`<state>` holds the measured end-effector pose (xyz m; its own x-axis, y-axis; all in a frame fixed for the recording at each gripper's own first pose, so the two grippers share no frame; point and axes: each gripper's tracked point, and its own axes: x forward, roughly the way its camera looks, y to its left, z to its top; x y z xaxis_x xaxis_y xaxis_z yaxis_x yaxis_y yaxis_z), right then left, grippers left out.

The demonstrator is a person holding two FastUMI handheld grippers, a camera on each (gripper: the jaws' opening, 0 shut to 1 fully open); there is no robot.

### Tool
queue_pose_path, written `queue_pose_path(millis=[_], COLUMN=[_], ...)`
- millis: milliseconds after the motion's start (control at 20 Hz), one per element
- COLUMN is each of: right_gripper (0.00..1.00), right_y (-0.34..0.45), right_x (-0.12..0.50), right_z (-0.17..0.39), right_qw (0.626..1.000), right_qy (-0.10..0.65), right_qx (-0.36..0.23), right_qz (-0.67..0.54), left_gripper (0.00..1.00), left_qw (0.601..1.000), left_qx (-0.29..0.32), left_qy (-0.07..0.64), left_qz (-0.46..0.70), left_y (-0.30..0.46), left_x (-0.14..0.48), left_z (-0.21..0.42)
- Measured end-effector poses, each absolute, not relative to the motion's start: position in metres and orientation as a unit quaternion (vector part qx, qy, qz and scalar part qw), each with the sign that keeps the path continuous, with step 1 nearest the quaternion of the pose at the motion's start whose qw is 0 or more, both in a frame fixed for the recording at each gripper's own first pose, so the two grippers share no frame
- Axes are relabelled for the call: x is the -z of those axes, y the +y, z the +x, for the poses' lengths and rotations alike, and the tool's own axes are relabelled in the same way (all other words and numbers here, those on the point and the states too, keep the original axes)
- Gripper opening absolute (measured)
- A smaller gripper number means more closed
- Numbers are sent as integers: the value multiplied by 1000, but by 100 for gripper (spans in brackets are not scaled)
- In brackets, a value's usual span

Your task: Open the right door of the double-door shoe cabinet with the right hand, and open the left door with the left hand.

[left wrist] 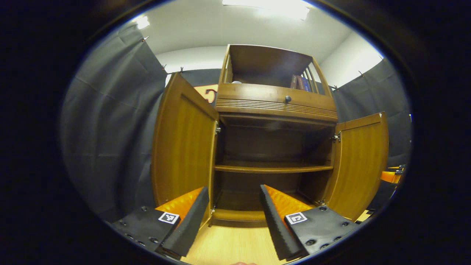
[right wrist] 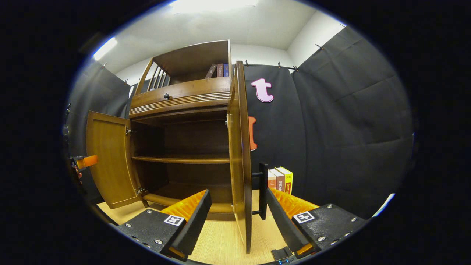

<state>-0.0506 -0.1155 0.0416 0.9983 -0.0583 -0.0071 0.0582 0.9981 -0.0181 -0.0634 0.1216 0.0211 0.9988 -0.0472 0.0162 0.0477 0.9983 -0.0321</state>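
Note:
The wooden shoe cabinet [left wrist: 276,106] stands straight ahead in the left gripper view, both doors swung wide. Its left door [left wrist: 180,147] and right door [left wrist: 362,162] flank bare dark shelves [left wrist: 272,168]. My left gripper [left wrist: 232,221] is open in front of the cabinet's base, holding nothing. In the right gripper view the right door [right wrist: 241,147] is edge-on, standing between the spread fingers of my open right gripper [right wrist: 237,221]. Its black bar handle [right wrist: 263,191] is close to the right finger [right wrist: 283,221]. The left door [right wrist: 106,158] hangs open farther left.
Above the doors sits a drawer with a dark knob [left wrist: 287,99], and books [right wrist: 217,70] on the open top shelf. More books [right wrist: 281,180] stand upright beside the cabinet against the black cloth wall. The cabinet rests on a light wooden surface [left wrist: 228,246].

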Motion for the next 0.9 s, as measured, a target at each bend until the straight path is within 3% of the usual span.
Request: queue_pose_path(millis=[100,150,200,350,400,500,850,900], right_gripper=[92,92,99,99,99,99,99,92], right_y=[-116,-116,-116,-121,-124,-127,-131,-131], right_x=[-38,-36,-35,-30,-29,-33,-39,-39], right_z=[-54,-55,-55,-55,-55,-54,-51,-49], right_qw=[1000,1000,1000,999,999,999,1000,1000], right_qy=[6,6,7,9,10,10,-4,-5], right_qx=[28,28,28,32,35,34,29,27], right_qz=[-11,-11,-11,-10,-12,-13,-6,-7], left_gripper=[94,93,97,93,100,93,93,93], left_qw=[999,999,999,1000,1000,1000,999,999], left_qx=[27,28,31,22,17,4,-40,-47], left_qy=[-7,-9,-16,-19,-18,-20,-13,-12], left_qz=[-16,-14,-9,1,0,-7,1,-1], left_y=[106,101,96,91,92,93,105,106], left_x=[-16,-14,-15,-13,-12,-12,-15,-14], left_z=[-61,-61,-62,-63,-64,-62,-64,-65])
